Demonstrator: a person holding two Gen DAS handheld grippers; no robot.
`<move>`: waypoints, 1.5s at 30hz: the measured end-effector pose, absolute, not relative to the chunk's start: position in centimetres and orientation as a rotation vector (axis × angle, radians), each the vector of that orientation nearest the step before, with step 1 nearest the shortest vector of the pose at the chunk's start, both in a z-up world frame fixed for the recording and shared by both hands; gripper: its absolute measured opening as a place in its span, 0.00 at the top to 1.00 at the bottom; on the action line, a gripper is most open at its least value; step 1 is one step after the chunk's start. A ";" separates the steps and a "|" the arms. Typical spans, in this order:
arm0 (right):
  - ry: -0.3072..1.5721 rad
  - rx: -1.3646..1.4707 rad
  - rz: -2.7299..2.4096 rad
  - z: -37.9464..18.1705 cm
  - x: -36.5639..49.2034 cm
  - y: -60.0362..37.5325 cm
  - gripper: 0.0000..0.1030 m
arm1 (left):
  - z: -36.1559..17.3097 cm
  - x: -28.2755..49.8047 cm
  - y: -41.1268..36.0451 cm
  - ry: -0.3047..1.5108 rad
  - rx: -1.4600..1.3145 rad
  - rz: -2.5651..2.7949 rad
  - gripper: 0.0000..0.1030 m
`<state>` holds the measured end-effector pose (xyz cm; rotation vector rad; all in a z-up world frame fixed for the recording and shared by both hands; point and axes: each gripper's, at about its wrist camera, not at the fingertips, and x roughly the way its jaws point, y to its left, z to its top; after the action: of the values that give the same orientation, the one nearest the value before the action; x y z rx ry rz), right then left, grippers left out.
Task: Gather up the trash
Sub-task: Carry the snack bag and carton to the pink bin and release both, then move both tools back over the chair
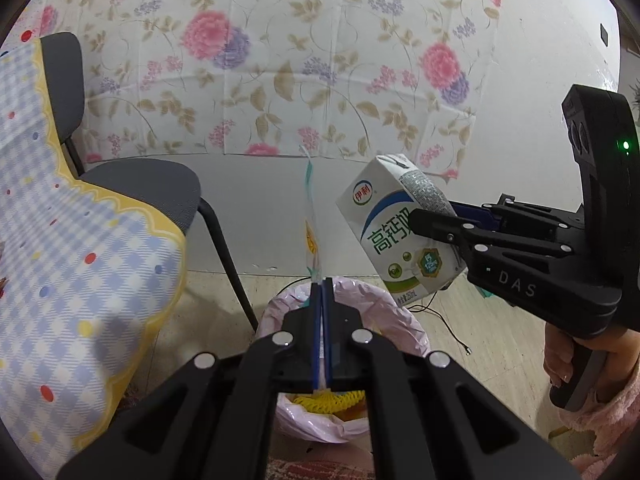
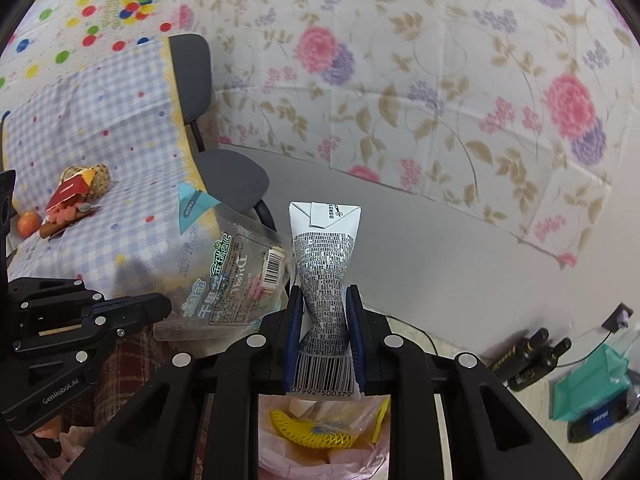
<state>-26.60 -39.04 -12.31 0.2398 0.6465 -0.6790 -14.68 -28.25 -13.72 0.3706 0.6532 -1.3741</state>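
Right gripper [image 2: 323, 320] pinches the carton [image 2: 324, 264] at frame centre; left gripper [image 1: 321, 292], pressed together, nips the wrapper [image 1: 311, 232]. Both hang above the bin [image 1: 352, 300]: release only once centred over its mouth.

Glossy paper carton [image 2: 324, 280], clear crinkly plastic wrapper [image 2: 232, 280].

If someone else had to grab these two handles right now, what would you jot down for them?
Left tongs: shut on a clear snack wrapper, held edge-on above the bin.
Right tongs: shut on a squashed milk carton, also over the bin.
Bin: pink bag, already holding yellow foam netting.
Done: both pieces picked up and carried over.
Left: let both drop in. More bits may remain on the checked tablecloth.
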 end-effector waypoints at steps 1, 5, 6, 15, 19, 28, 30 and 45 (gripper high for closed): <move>0.645 0.249 -0.681 -12.4 -26.7 -39.3 0.76 | -13.9 -14.8 -28.7 0.653 0.378 -1.376 1.00; 0.636 0.270 -0.698 -12.7 -27.2 -40.3 0.67 | -14.3 -14.7 -30.1 0.686 0.379 -1.371 0.92; 0.633 0.275 -0.702 -12.8 -27.4 -40.5 0.67 | -14.5 -14.6 -30.3 0.700 0.373 -1.367 0.80; 0.594 0.292 -0.670 -12.2 -27.0 -40.8 0.67 | -14.4 -12.0 -28.1 0.695 0.340 -1.241 0.68; 0.579 0.255 -0.620 -11.1 -25.3 -39.4 0.67 | -13.7 -10.5 -26.1 0.673 0.319 -1.163 0.68; 0.575 0.221 -0.449 -9.9 -18.5 -37.0 0.67 | -11.4 -5.7 -20.1 0.640 0.249 -0.959 0.64; 0.569 0.202 -0.405 -9.5 -16.6 -36.2 0.67 | -11.0 -4.4 -18.5 0.635 0.234 -0.895 0.60; 0.575 0.075 -0.164 -9.0 -2.3 -30.0 0.64 | -10.1 5.4 -7.4 0.609 0.153 -0.474 0.46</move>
<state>-2.34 -30.00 -8.96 0.0755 0.5751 -0.1644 5.41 -7.41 -10.08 0.1529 0.6090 -0.4738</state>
